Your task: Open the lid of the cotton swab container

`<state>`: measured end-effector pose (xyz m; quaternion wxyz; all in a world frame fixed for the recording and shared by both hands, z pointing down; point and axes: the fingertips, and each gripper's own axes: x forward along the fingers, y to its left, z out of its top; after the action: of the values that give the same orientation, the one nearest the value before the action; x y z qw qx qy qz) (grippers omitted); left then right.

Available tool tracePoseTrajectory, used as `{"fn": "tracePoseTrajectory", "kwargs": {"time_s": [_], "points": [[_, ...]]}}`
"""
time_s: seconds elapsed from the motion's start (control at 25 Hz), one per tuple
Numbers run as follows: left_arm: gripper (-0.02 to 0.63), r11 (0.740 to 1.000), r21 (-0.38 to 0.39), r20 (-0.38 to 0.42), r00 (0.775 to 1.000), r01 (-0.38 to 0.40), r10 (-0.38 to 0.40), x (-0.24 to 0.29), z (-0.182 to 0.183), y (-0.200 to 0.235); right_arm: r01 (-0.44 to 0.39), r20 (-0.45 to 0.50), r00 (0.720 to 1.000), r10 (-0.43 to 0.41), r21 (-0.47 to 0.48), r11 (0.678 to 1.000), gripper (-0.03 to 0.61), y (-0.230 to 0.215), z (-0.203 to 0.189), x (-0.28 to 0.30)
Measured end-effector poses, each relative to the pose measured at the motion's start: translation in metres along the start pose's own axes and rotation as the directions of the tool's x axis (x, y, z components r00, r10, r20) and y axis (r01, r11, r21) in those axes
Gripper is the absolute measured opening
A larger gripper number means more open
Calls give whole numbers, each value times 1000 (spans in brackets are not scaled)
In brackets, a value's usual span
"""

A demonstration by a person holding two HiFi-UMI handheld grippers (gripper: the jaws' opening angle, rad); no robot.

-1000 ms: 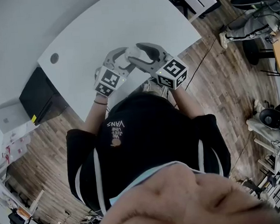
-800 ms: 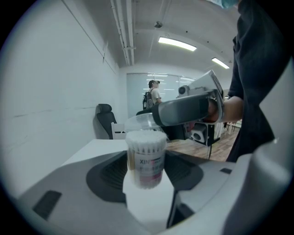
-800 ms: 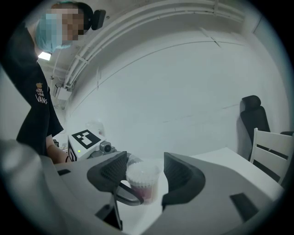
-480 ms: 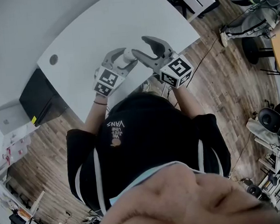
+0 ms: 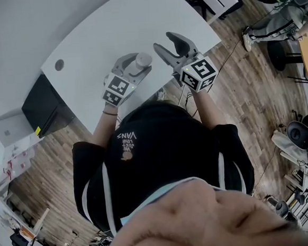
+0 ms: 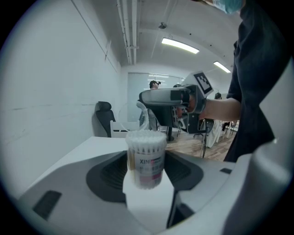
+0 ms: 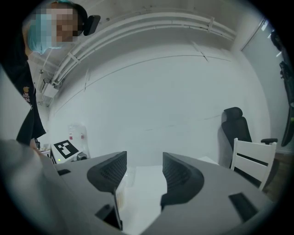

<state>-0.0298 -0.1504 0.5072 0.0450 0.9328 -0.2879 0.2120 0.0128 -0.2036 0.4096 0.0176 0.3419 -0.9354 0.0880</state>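
A clear cylinder of cotton swabs (image 6: 146, 158) stands upright between the jaws of my left gripper (image 6: 147, 170), which is shut on it. Its top is uncovered and the white swab tips show. In the head view the container (image 5: 140, 61) sits near the white table's (image 5: 109, 28) front edge, held by the left gripper (image 5: 138, 67). My right gripper (image 5: 170, 45) is to its right, apart from it and raised. A clear round lid (image 6: 138, 114) shows at its tip. In the right gripper view the lid (image 7: 128, 176) is faint between the jaws of the right gripper (image 7: 143, 172).
A round cable hole (image 5: 59, 64) is in the table's left part. A black cabinet (image 5: 41, 105) stands left of the table on the wood floor. A white chair (image 7: 255, 160) and a black office chair (image 7: 236, 126) stand beyond the table's far end.
The right gripper has moved right and slightly up, away from the container. The container's top, covered by that gripper before, now shows. The left gripper has stayed put.
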Motion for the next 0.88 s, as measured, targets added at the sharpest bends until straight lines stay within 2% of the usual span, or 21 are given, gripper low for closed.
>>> {"fn": "tracePoseTrajectory", "kwargs": {"time_s": [0.48, 0.88], "points": [[256, 1000, -5, 16, 1000, 8, -8, 0, 5, 0, 42, -18, 999, -42, 13, 999, 252, -17, -8, 1], [256, 998, -48, 18, 999, -29, 30, -2, 5, 10, 41, -8, 999, -41, 21, 999, 250, -17, -10, 1]]}}
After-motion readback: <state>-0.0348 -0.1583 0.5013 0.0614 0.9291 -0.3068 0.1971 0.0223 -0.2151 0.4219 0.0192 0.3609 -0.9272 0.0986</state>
